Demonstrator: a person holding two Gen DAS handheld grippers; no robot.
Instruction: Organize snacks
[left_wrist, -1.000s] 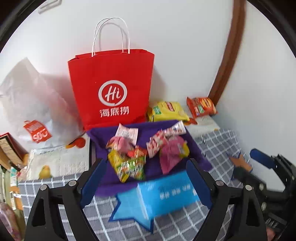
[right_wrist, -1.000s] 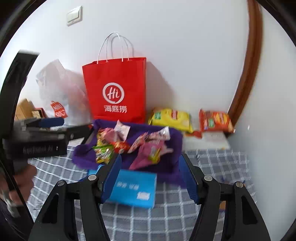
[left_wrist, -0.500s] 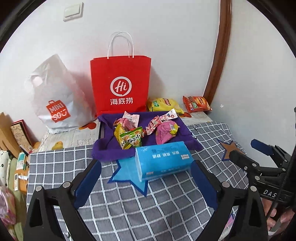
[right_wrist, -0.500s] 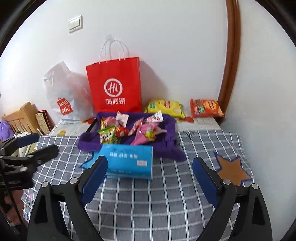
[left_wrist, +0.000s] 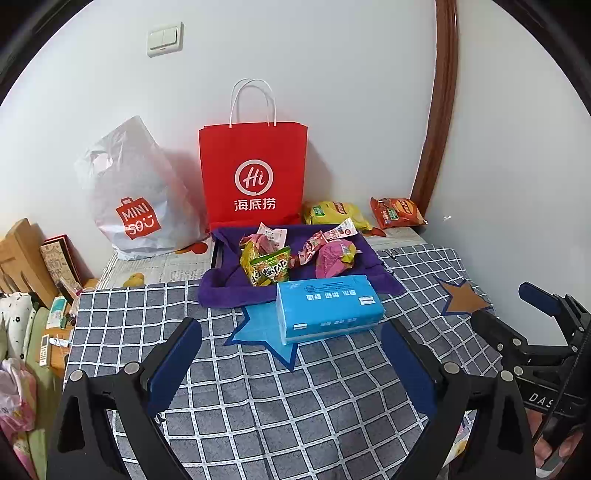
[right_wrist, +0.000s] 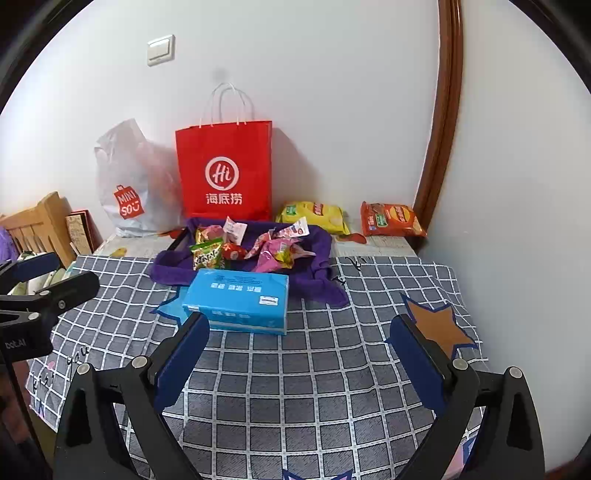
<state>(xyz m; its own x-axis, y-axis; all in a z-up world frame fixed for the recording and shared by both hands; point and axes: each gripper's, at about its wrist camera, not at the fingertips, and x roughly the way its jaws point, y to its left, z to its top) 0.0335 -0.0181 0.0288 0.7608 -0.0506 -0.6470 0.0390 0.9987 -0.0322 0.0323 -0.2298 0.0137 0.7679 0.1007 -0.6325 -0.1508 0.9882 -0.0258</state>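
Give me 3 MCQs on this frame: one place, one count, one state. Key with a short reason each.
1. Where is the blue tissue pack?
A. inside the red bag
B. on the checked cloth, in front of the purple cloth
C. beside the light switch

2. How many chip bags lie against the back wall, right of the red paper bag?
A. two
B. four
C. none

3. State of the right gripper?
A. shut on a snack
B. shut, empty
C. open, empty

Key: B, it rests on the checked cloth before the purple cloth; A, one yellow, one orange; C, its jaws stand wide with nothing between.
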